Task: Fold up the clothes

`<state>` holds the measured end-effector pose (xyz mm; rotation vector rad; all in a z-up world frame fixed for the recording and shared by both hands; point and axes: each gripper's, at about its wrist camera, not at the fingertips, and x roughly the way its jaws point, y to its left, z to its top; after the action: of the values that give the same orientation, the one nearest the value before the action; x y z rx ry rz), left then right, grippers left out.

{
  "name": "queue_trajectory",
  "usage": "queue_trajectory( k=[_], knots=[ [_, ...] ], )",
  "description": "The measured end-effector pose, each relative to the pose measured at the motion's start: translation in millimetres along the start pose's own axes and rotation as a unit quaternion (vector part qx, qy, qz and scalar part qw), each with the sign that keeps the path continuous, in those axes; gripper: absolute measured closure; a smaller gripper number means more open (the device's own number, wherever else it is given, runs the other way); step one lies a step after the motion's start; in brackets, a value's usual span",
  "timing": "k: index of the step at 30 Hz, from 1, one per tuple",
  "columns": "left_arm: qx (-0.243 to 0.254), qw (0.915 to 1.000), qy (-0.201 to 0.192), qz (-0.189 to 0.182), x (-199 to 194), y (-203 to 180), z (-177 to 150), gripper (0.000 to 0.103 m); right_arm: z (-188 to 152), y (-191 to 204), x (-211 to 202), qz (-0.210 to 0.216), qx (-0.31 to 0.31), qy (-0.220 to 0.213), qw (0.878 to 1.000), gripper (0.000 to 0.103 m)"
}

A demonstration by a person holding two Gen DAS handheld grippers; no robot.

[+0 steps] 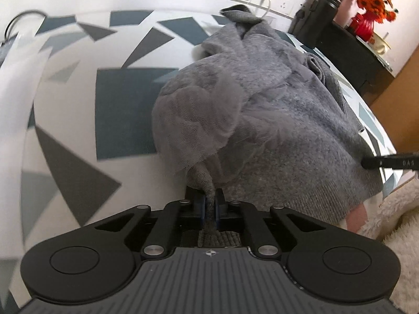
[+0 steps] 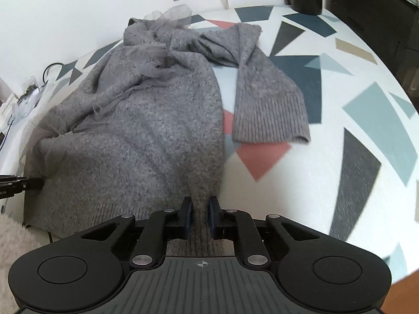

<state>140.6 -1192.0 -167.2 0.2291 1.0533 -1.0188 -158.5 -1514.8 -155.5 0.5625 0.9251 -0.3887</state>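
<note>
Item: grey knit sweater (image 2: 146, 130) with sheer tulle trim (image 2: 157, 52), lying on the geometric-print bed sheet (image 2: 340, 104), hem toward you, collar toward the wall, long axis running straight away from you. One sleeve (image 2: 262, 91) lay out flat beside the body, cuff toward you. Your left gripper (image 1: 209, 209) had its fingers clamped on the hem's left corner; your right gripper (image 2: 201, 217) had its fingers pinching the ribbed hem at the other corner. Step judged: hem seized, fold beginning. Next move likely called for lifting both corners evenly and carrying them toward the collar.
</note>
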Motion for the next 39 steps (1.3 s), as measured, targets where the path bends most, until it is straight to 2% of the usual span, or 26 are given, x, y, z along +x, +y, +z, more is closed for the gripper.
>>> queue_trajectory(
  k=[1,2,3,5,8,11,12,13,15,18,19,20,21,24,25,27,31,33,37,39],
  knots=[
    [-0.013,0.9999,-0.002,-0.002,-0.8,2.7,-1.8,0.096,-1.0,-0.8,-0.6,-0.001,0.005,0.0,1.0,0.09],
    [-0.029,0.9995,-0.006,-0.005,-2.0,6.0,-3.0,0.096,-0.3,-1.1,-0.7,-0.003,0.011,0.001,1.0,0.085],
    [-0.044,0.9989,-0.011,-0.008,-3.5,9.3,-4.1,0.096,1.0,-1.0,-0.9,-0.007,0.018,0.001,1.0,0.074],
    [-0.059,0.998,-0.022,-0.007,-8.2,12.0,-3.6,0.091,5.1,0.5,-4.1,-0.011,0.027,-0.007,1.0,0.067],
    [-0.06,0.9972,-0.042,-0.009,-22.4,11.1,1.9,0.087,14.4,4.0,-17.9,0.006,0.037,-0.043,0.998,0.055],
    [-0.068,0.995,-0.071,-0.022,-40.8,10.5,12.0,0.085,26.3,9.2,-34.1,0.008,0.04,-0.085,0.995,0.05],
    [-0.072,0.9936,-0.083,-0.025,-46.9,10.6,16.9,0.08,30.9,11.5,-38.8,0.003,0.04,-0.098,0.994,0.042],
    [-0.076,0.9921,-0.096,-0.028,-52.9,10.7,21.8,0.077,35.5,13.8,-43.5,-0.001,0.04,-0.112,0.993,0.039],
    [-0.078,0.9894,-0.118,-0.032,-63.2,8.1,31.4,0.064,45.2,17.1,-52.9,0.001,0.044,-0.136,0.99,0.037],
    [-0.065,0.9866,-0.146,-0.036,-76.8,-0.4,45.8,0.056,60.3,24.0,-68.6,0.0,0.041,-0.177,0.983,0.025],
    [-0.059,0.9856,-0.154,-0.036,-81.2,-3.7,50.4,0.053,65.0,26.6,-73.8,-0.002,0.038,-0.191,0.981,0.025],
    [-0.054,0.9844,-0.164,-0.034,-85.3,-7.0,54.9,0.046,69.8,29.1,-79.0,-0.003,0.034,-0.206,0.978,0.022],
    [-0.05,0.983,-0.174,-0.029,-89.1,-10.4,59.3,0.039,74.6,31.7,-84.2,-0.005,0.031,-0.22,0.975,0.015],
    [-0.037,0.9779,-0.205,-0.013,-100.0,-20.8,72.1,0.026,86.3,40.5,-99.2,-0.003,0.013,-0.265,0.964,0.002],
    [-0.029,0.9761,-0.215,-0.005,-102.1,-24.8,76.3,0.024,90.3,43.2,-103.1,-0.004,0.004,-0.282,0.959,0.001],
    [-0.014,0.9725,-0.232,0.016,-103.3,-33.1,84.5,0.012,99.0,46.8,-105.8,-0.013,-0.008,-0.305,0.952,0.001],
    [0.002,0.9633,-0.264,0.05,-101.3,-48.2,102.2,0.006,119.7,47.8,-102.8,-0.031,-0.016,-0.338,0.94,0.001],
    [0.001,0.9573,-0.282,0.065,-99.8,-57.4,114.7,0.003,130.5,44.6,-98.3,-0.032,-0.006,-0.344,0.938,0.001],
    [-0.011,0.9473,-0.31,0.082,-93.8,-78.2,144.2,0.001,152.6,33.5,-93.5,-0.013,0.029,-0.366,0.93,0.001],
    [-0.014,0.9467,-0.31,0.087,-83.6,-89.9,155.9,0.001,161.7,27.4,-90.7,-0.003,0.042,-0.375,0.926,0.001]
  ],
)
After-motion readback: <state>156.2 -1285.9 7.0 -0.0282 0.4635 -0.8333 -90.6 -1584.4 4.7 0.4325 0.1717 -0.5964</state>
